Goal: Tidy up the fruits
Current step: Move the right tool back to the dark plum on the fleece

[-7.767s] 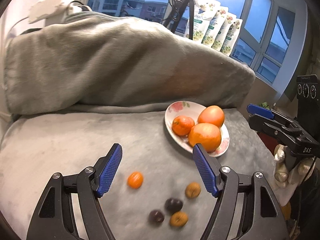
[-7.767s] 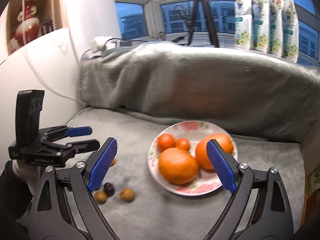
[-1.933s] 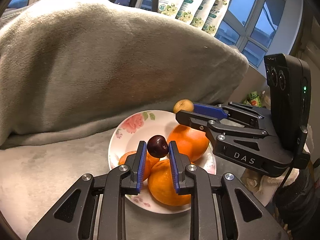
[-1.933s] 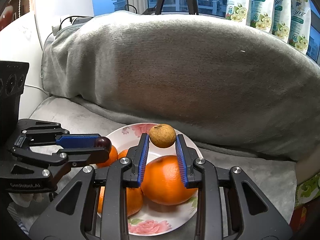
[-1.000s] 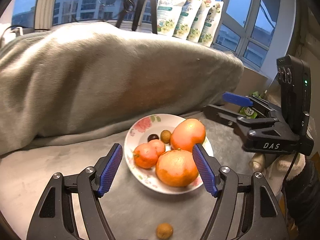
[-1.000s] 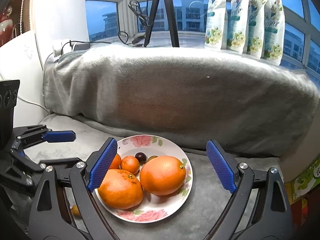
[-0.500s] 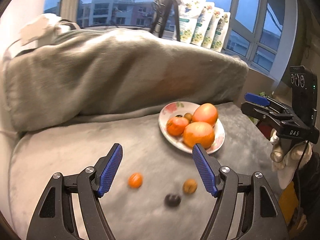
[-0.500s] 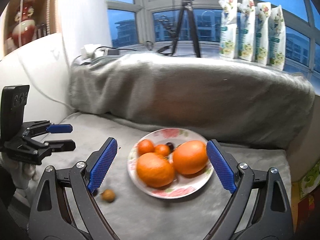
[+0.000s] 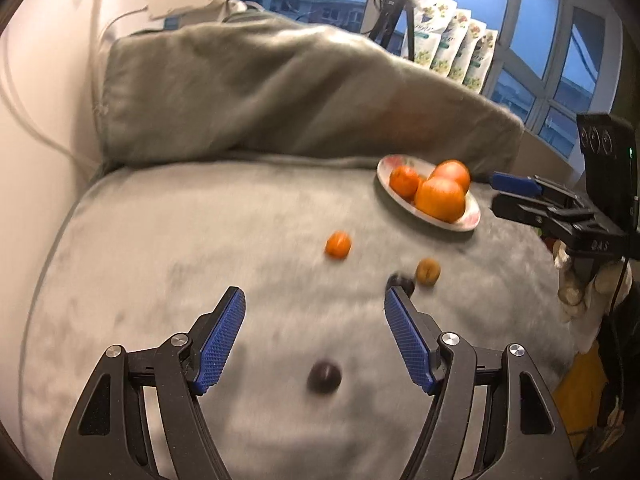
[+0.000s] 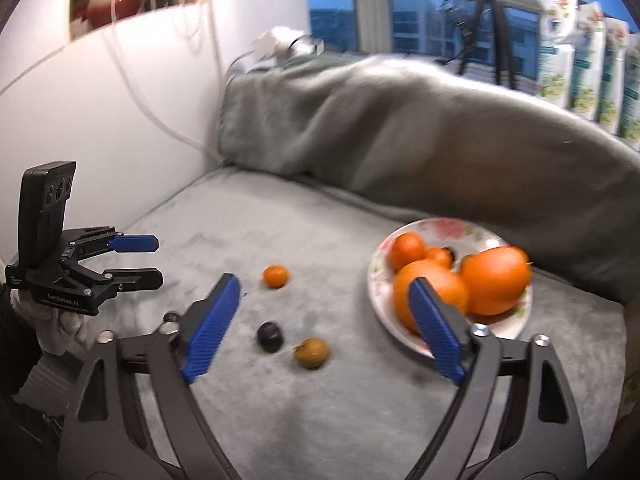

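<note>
- Left gripper [image 9: 314, 334], blue-padded, hangs wide and empty at lower centre; a second ago it framed the flowered white plate [image 9: 466, 222], now upper right.
- Right gripper [image 10: 324, 326] is closing, nothing between its pads.
- Four small fruits remain on the grey blanket [image 9: 180, 240], including a dark round plum [image 9: 324, 376].

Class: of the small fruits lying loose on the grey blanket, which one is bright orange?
The small tangerine, lying farthest from the grippers; the other loose fruits are a brown one and dark ones.
</note>
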The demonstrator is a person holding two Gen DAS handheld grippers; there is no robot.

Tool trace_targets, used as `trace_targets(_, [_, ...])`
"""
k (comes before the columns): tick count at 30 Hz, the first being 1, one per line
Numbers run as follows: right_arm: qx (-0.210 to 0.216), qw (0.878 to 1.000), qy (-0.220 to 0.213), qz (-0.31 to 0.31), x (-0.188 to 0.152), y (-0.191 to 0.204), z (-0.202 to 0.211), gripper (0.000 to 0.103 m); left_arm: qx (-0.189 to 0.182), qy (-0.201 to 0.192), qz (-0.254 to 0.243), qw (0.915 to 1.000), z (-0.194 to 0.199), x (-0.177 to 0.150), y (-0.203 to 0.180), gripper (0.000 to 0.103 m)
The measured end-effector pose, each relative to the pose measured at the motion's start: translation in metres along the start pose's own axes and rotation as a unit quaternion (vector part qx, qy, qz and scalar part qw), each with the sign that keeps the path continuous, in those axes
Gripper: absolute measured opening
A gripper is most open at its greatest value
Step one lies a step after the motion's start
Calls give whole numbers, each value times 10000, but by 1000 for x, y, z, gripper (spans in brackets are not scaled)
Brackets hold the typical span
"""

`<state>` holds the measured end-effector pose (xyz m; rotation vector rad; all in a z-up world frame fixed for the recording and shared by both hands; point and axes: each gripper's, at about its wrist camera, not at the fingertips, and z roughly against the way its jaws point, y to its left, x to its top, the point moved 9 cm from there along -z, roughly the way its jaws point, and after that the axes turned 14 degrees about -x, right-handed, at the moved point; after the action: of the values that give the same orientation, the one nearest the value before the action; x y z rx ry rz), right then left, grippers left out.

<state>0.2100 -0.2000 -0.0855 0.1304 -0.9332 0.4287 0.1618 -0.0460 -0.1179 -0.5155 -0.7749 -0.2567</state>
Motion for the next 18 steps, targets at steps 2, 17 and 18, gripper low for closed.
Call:
trace_targets(2, [92, 9998, 121, 159, -6, 13, -6, 80, -6, 16, 76, 10000, 1, -10, 0, 70])
trace_targets(17, [359, 9906, 915, 952, -47, 67, -53, 44, -158, 265, 107, 9995, -12, -45, -11, 44])
trace_targets(18, [339, 9902, 934, 982, -48, 68, -55, 43, -158, 272, 118, 9994, -13, -46, -11, 44])
